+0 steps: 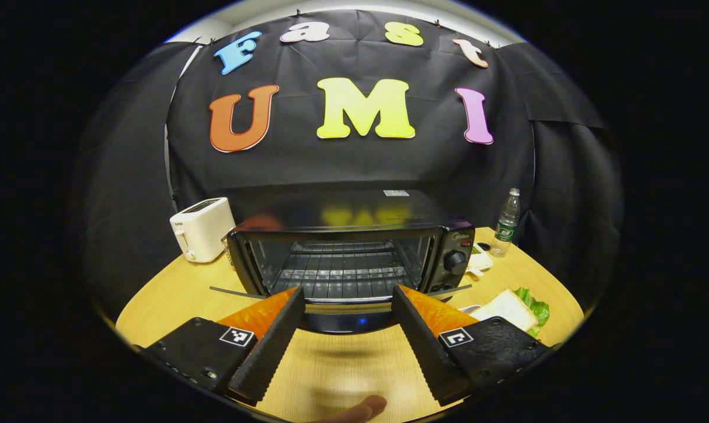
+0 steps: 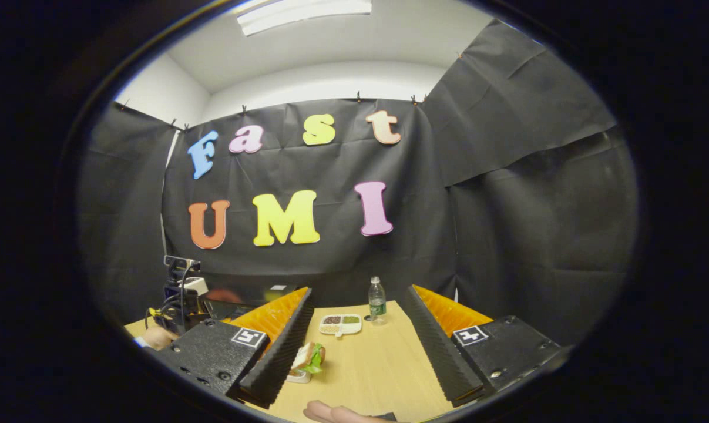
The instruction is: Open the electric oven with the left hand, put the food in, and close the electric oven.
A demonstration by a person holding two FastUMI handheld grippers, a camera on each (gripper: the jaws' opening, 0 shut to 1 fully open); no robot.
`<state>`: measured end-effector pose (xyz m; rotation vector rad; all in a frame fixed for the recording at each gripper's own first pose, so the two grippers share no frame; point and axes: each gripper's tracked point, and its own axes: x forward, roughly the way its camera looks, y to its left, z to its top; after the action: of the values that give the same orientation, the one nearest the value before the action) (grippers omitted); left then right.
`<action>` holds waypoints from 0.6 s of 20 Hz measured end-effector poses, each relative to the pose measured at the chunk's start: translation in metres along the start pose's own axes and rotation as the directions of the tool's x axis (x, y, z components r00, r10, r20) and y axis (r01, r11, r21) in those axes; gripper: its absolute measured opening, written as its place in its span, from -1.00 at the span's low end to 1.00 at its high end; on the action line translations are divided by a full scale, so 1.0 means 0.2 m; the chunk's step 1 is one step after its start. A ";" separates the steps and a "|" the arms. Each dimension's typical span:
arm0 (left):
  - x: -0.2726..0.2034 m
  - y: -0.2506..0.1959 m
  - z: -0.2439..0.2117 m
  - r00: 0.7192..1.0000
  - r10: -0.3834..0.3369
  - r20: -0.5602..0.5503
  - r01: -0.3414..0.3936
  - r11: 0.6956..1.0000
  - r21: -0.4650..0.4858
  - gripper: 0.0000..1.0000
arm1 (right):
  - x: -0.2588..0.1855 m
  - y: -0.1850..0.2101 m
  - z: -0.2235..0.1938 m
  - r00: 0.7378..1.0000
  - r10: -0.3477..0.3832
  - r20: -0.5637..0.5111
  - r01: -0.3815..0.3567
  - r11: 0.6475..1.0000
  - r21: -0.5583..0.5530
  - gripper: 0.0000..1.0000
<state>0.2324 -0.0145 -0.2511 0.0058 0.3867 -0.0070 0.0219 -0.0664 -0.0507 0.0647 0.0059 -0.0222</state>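
Left claw (image 1: pixel 347 329): fingers spread wide, nothing between them, pointed at the front of the oven (image 1: pixel 348 249) and just short of its lowered door (image 1: pixel 345 314).

Right claw (image 2: pixel 360 346): fingers likewise spread, holding nothing, raised over the counter (image 2: pixel 383 364) with the sandwich (image 2: pixel 310 357) low beside its left finger.

Oven: black countertop unit, boxy, with a glossy top. It stands at the middle of the round wooden counter, a white toaster (image 1: pixel 201 228) to one side. The door appears dropped open, showing a wire rack (image 1: pixel 342 270) inside. A round knob (image 1: pixel 455 261) sits on the right-hand panel. Judged heavy and rigid, unlikely to slide under a light push. The door is hinged at the bottom and probably glass-fronted, so it is best taken by the handle along its free edge, not by the pane. The handle itself cannot be made out clearly.

Sandwich: pale sliced bread with green lettuce showing at the edge, lying on a small white plate (image 2: pixel 298 376) on the counter to the right of the oven. Judged light, soft and easily crushed, with a filling that may slip. A gentle pinch across both slices suits it, or a grip on the plate rim.

Also present: divided snack tray (image 2: pixel 340 323) and water bottle (image 2: pixel 377 299), at the far edge of the counter.
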 end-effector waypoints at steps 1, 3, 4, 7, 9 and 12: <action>-0.03 0.00 -0.04 1.000 0.000 -0.001 0.000 1.000 -0.002 0.97 | 0.00 0.00 -0.01 1.000 -0.001 -0.002 0.001 1.000 -0.004 0.90; -0.07 0.00 -0.13 1.000 0.000 -0.009 0.000 1.000 -0.002 0.99 | -0.02 0.02 -0.02 1.000 0.003 -0.006 -0.003 1.000 -0.009 0.90; -0.09 0.00 -0.17 1.000 0.001 -0.014 -0.001 1.000 -0.002 0.98 | -0.02 0.03 -0.03 1.000 0.006 -0.009 -0.006 1.000 -0.009 0.90; -0.12 -0.01 -0.26 1.000 0.000 -0.020 0.000 1.000 -0.003 0.98 | -0.03 0.07 -0.03 1.000 0.023 -0.005 -0.023 1.000 -0.011 1.00; -0.14 -0.01 -0.33 0.999 -0.002 -0.032 0.001 1.000 -0.010 0.98 | -0.03 0.09 -0.06 1.000 0.030 -0.009 -0.030 0.999 -0.016 0.90; -0.16 -0.01 -0.42 0.999 -0.003 -0.043 0.002 1.000 -0.012 0.98 | -0.02 0.11 -0.07 0.999 0.028 -0.016 -0.029 0.999 -0.022 0.90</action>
<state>0.1720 -0.0154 -0.3164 -0.0065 0.4303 -0.0073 0.0175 -0.0435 -0.0642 0.0422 0.0205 0.0069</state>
